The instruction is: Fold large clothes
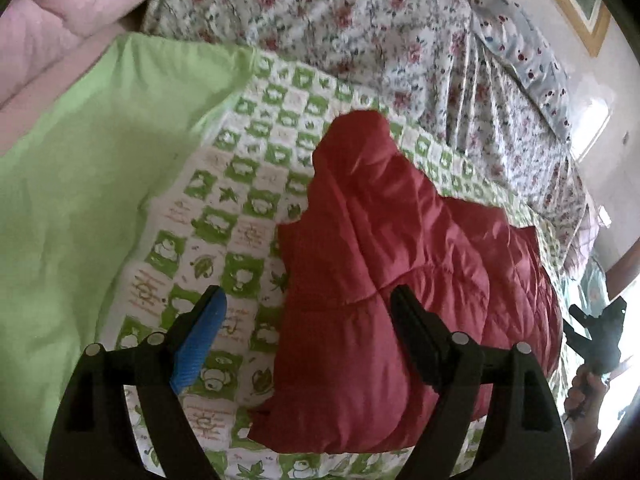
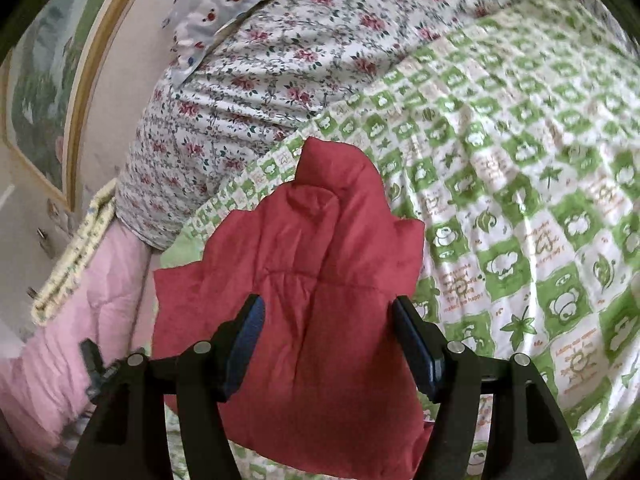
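A red quilted jacket (image 1: 392,264) lies bunched on a green-and-white checked quilt (image 1: 240,184); it also shows in the right wrist view (image 2: 304,280). My left gripper (image 1: 308,304) is open, above the jacket's left edge, one finger over the quilt, the other over the red fabric. My right gripper (image 2: 326,312) is open above the jacket, with red fabric showing between its fingers. The right gripper also shows at the far right of the left wrist view (image 1: 600,328), held by a hand.
A plain light-green cover (image 1: 80,168) lies left of the quilt. A floral sheet (image 1: 340,12) and a pillow (image 1: 516,44) lie beyond. A pink duvet (image 2: 72,320) hangs at the bed's side. A framed picture (image 2: 52,80) hangs on the wall.
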Demonstrator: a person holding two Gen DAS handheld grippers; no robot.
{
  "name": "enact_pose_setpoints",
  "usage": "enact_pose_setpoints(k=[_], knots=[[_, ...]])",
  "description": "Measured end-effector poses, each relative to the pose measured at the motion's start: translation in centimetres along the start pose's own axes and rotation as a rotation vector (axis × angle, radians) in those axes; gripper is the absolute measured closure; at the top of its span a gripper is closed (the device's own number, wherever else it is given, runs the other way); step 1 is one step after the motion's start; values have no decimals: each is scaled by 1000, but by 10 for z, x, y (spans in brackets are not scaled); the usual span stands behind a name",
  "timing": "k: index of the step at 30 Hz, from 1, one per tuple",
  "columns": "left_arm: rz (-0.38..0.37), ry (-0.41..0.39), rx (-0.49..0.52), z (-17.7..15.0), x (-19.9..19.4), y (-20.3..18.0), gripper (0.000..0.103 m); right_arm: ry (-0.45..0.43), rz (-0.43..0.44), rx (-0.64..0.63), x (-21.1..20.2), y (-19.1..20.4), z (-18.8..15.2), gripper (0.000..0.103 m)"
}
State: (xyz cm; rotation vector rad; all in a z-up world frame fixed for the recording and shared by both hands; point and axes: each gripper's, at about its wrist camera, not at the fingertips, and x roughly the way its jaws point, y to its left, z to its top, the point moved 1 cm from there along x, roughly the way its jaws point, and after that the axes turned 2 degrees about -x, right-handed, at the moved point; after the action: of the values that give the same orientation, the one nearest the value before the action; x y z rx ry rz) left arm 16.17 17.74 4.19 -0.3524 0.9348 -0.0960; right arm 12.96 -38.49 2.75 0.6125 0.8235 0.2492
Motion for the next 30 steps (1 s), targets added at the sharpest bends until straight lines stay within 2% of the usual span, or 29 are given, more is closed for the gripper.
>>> enact_pose_setpoints(k=[5,8,11,14,17,22,26,30], knots=[[19,-55,60,0,-13,-23,19,-32,-6,1,-5,1,-1,35],[32,-82,123,-2,-17,-44,19,-86,-87,-54,-18,10,0,35],[16,-58,157,-8,-12,-64,19,-125,-107,-122,-24,32,-2,35],[47,-23,198,-17,3,-89,19,-79,-128,-224,-8,63,-10,35],[137,11,265,-29,22,-113,19,-23,-156,-332,19,92,-24,35],[156,35,296,-43,37,-130,19,66,-146,-443,61,126,-43,35],[192,39,306,-43,52,-134,18,106,-217,-497,92,134,-49,35],[213,49,292,-31,69,-131,18,110,-269,-483,111,126,-36,34]])
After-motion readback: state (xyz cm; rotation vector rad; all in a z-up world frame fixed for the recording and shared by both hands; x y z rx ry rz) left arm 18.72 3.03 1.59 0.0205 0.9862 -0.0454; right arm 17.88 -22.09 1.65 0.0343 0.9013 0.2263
